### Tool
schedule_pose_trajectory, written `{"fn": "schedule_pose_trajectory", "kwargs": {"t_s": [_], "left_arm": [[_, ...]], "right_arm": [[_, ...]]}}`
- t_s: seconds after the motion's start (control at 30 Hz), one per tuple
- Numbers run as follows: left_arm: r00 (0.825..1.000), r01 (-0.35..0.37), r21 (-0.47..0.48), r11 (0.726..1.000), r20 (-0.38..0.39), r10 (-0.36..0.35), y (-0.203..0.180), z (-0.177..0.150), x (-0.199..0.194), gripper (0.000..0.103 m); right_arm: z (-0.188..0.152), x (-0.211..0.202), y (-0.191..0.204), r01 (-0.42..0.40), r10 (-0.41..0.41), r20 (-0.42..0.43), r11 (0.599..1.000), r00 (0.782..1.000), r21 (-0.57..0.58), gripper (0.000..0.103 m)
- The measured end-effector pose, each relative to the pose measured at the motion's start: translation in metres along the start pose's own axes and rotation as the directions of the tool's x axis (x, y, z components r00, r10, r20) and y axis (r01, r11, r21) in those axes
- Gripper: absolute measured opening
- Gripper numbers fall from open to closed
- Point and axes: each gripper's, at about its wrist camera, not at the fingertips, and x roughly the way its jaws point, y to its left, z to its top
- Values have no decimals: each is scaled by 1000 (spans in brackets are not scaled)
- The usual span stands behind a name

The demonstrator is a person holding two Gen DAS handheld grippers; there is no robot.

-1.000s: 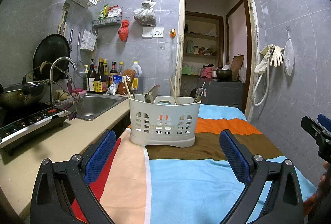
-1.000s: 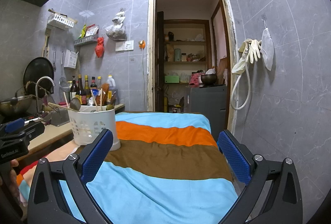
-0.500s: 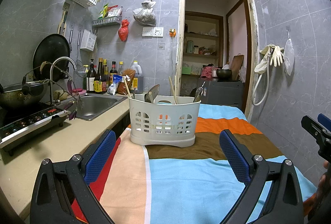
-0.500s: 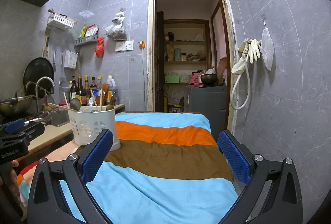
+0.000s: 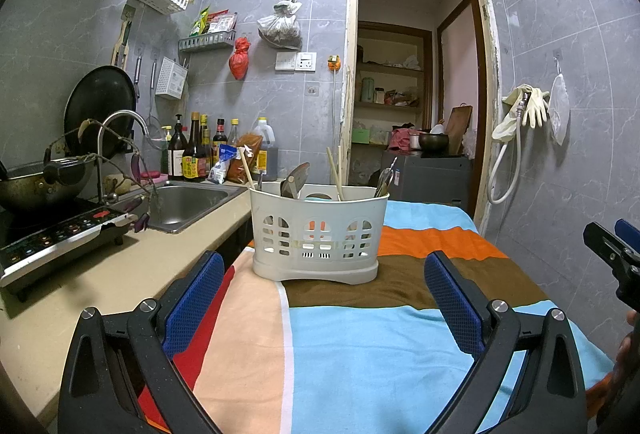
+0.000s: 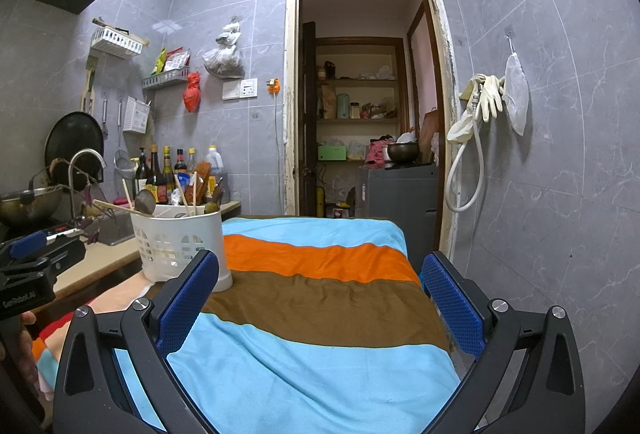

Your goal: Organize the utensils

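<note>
A white slotted utensil basket [image 5: 318, 238] stands upright on the striped cloth [image 5: 360, 346], holding chopsticks [image 5: 335, 173], spoons [image 5: 294, 185] and other utensils. It also shows in the right wrist view [image 6: 180, 244] at the left. My left gripper [image 5: 322, 298] is open and empty, just in front of the basket. My right gripper [image 6: 320, 298] is open and empty, over the cloth to the right of the basket. No loose utensils show on the cloth.
A beige counter [image 5: 92, 282] at the left carries an induction cooker [image 5: 52, 238] with a pot, a sink [image 5: 188, 203] with a tap, and several bottles [image 5: 196, 153]. An open doorway [image 5: 412, 93] is behind. A tiled wall [image 6: 560, 193] is close on the right.
</note>
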Motion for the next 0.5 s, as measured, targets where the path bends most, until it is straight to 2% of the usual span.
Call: {"fn": "schedule_pose_trajectory", "kwargs": {"t_s": [0.23, 0.5], "left_arm": [[1000, 3, -1, 1000, -1, -3, -1, 1, 1, 98], [998, 54, -6, 999, -31, -54, 1, -5, -1, 98]], "right_arm": [[0, 0, 0, 1, -1, 0, 1000, 1000, 1, 103], [0, 0, 0, -1, 1, -2, 1000, 1000, 0, 103]]}}
